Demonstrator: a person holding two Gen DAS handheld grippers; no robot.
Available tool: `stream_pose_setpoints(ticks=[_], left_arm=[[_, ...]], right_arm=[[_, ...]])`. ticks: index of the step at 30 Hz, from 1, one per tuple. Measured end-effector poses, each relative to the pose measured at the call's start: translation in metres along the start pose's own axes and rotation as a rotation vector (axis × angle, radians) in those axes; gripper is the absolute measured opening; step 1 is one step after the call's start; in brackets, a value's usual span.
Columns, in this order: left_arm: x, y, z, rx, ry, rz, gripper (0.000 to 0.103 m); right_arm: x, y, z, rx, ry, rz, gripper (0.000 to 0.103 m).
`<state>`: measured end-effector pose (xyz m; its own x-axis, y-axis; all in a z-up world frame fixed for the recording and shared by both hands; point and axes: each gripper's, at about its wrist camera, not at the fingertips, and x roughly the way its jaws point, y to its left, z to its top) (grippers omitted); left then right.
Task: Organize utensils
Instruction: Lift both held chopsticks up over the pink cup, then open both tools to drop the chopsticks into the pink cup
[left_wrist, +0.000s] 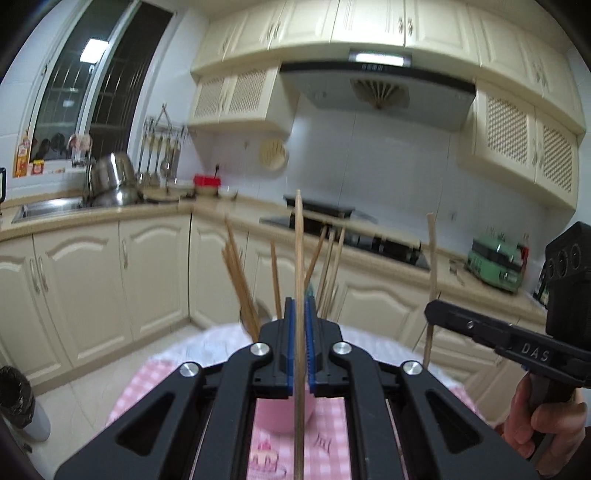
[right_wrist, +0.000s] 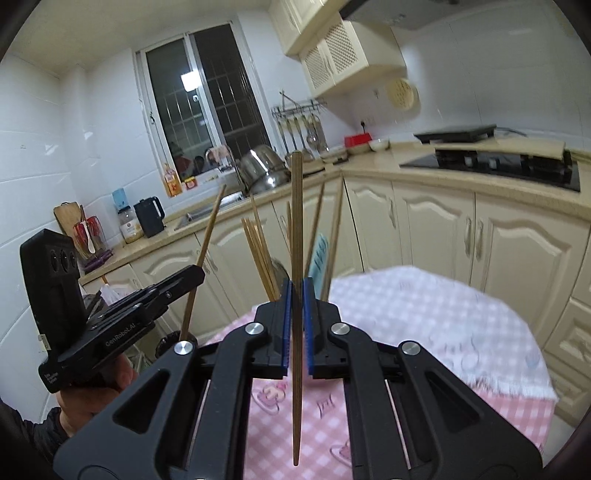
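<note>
Left gripper (left_wrist: 299, 314) clamped on chopstick (left_wrist: 299, 258); right gripper (right_wrist: 296, 295) likewise, second chopstick (right_wrist: 295, 221). Lettering: "DAS", "GenRobot.AI".

chopsticks (right_wrist: 258, 254) on table (right_wrist: 424, 314) | counter (right_wrist: 373, 166) behind | sink (left_wrist: 48, 208) left of stove (left_wrist: 369, 236)

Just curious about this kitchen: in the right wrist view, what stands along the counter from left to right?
Black electric kettle → upturned steel pots → red box → black cooktop.
</note>
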<state>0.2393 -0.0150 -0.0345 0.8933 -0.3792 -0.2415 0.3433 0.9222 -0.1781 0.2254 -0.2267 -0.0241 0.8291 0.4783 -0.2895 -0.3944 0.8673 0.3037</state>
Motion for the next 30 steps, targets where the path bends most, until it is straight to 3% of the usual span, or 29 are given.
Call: stream_pose_setpoints(ticks=[11, 17, 30], left_arm=[[0.022, 0.0, 0.048, -0.042, -0.192, -0.016, 0.004], [0.046, 0.0, 0.067, -0.054, -0.25, -0.018, 0.004], [0.093, 0.007, 0.041, -0.105, -0.271, 0.012, 0.005]], right_arm=[[0.016, 0.01, 0.064, -0.06, -0.12, 0.03, 0.006], [0.034, 0.01, 0.086, -0.076, -0.161, 0.046, 0.006], [0.076, -0.005, 0.074, -0.064, -0.136, 0.045, 0.006]])
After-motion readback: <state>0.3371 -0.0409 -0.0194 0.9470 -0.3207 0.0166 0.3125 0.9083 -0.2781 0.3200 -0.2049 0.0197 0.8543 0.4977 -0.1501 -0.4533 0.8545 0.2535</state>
